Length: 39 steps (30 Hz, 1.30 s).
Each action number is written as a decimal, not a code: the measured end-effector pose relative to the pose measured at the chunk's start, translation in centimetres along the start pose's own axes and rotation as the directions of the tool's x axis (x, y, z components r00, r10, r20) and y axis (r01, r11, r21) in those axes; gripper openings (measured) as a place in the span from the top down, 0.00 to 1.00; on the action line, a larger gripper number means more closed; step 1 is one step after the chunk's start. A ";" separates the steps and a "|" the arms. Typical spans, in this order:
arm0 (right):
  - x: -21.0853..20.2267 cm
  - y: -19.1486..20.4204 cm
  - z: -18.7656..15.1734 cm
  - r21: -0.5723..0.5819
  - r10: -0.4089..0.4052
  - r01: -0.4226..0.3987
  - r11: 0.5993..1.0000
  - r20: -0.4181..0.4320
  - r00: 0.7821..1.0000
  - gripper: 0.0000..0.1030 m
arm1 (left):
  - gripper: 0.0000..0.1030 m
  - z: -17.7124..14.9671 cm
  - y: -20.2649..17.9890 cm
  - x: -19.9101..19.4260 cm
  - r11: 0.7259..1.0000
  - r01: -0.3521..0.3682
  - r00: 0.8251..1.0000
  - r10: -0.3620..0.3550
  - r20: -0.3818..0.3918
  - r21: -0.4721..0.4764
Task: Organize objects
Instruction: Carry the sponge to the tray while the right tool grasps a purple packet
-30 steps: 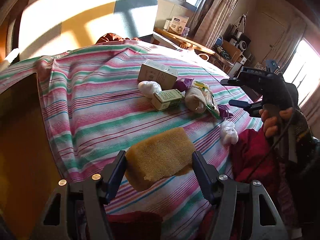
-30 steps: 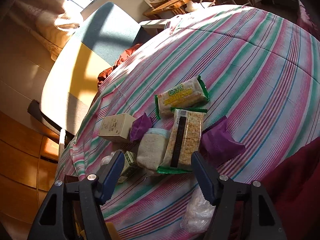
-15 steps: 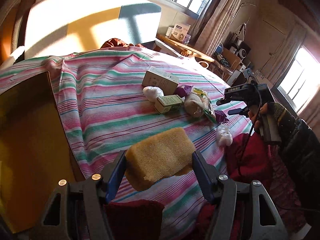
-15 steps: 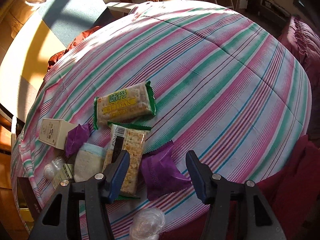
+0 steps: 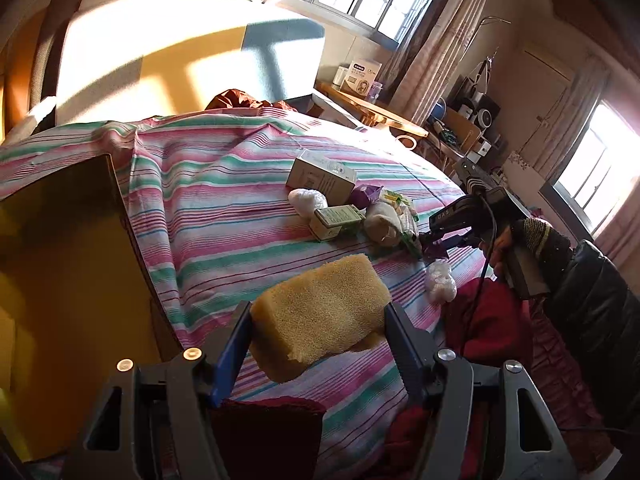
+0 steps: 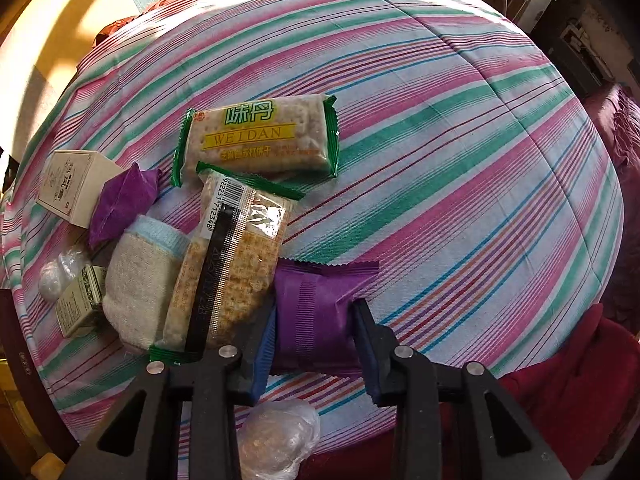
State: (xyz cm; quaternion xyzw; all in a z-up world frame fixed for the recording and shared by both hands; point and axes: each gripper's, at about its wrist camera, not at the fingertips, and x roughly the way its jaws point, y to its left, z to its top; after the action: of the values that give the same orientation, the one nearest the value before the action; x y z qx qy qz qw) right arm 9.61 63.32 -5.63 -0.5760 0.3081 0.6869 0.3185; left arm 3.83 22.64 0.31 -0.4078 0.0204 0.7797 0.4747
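While pointing down, right gripper just closed on purple packet, packet between its pads.

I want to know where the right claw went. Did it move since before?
Yes. The right gripper came down toward the striped bedspread, and its jaws have just been closing, now on the purple packet.

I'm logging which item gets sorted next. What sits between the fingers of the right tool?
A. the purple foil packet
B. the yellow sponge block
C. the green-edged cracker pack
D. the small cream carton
A: in the right wrist view the right tool has its fingers closed on the sides of the purple foil packet, which lies on the striped bedspread beside the cracker pack.
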 end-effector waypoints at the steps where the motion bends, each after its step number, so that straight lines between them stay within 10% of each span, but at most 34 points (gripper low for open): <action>1: -0.1 -0.2 0.0 0.009 0.003 -0.003 1.000 0.006 1.000 0.65 | 0.35 0.0 0.1 -0.4 1.000 -0.004 1.000 0.004 0.009 -0.004; 12: -1.9 -2.1 -0.3 0.099 0.054 -0.063 0.993 0.096 0.994 0.65 | 0.35 -0.4 6.4 -7.5 0.975 -0.145 0.980 0.165 0.111 -0.168; 25: -4.6 -3.8 -1.4 0.125 0.172 -0.205 0.971 0.234 0.957 0.65 | 0.35 -6.3 18.5 -14.5 0.783 -0.510 0.837 0.547 0.004 -0.356; 39: -5.8 -3.1 -2.0 0.115 0.241 -0.301 0.947 0.368 0.898 0.65 | 0.14 -8.2 19.7 -14.1 0.730 -0.576 0.791 0.612 -0.024 -0.368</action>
State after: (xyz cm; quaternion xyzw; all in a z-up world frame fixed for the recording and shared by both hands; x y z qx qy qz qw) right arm 14.05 63.15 -0.40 -0.3671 0.3812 0.7872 0.3165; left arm -2.98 -1.84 -2.91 -0.4195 -0.0155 0.8998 0.1187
